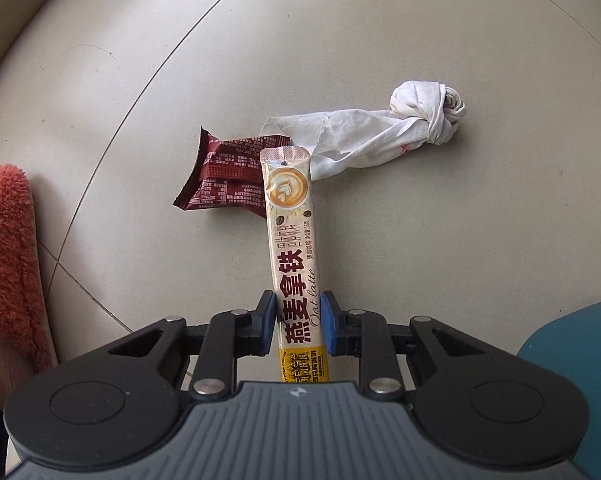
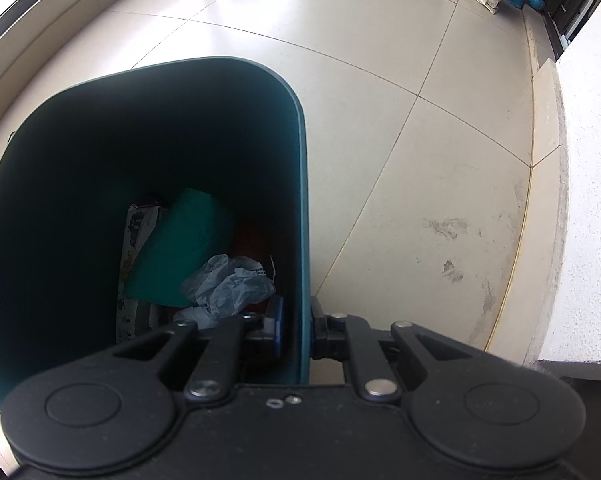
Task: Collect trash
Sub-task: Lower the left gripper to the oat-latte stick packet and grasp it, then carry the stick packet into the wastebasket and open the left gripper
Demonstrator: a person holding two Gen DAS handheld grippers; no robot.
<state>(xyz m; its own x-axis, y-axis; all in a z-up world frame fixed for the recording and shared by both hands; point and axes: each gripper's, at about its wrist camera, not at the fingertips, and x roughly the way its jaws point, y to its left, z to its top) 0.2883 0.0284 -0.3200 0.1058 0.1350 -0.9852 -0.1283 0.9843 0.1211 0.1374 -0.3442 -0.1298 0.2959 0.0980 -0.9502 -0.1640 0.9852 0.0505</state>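
Coffee stick lifted in the left gripper, bin wall pinched by the right.

The left gripper [image 1: 298, 316] is clamped on a coffee stick [image 1: 291, 240], its 2 blue pads pressing the packet's lower part while the top end points out over the tiled floor [image 1: 140, 60]. On the floor beyond lie a dark red wrapper [image 1: 220, 176] and a knotted white tissue [image 1: 380, 132], touching each other. The right gripper [image 2: 296, 322] is closed on the right wall of a teal bin [image 2: 296, 160], 1 finger inside, 1 outside. In the bin sit a crumpled grey bag [image 2: 228, 286], a green packet [image 2: 180, 244] and a printed carton [image 2: 134, 240] against the left.
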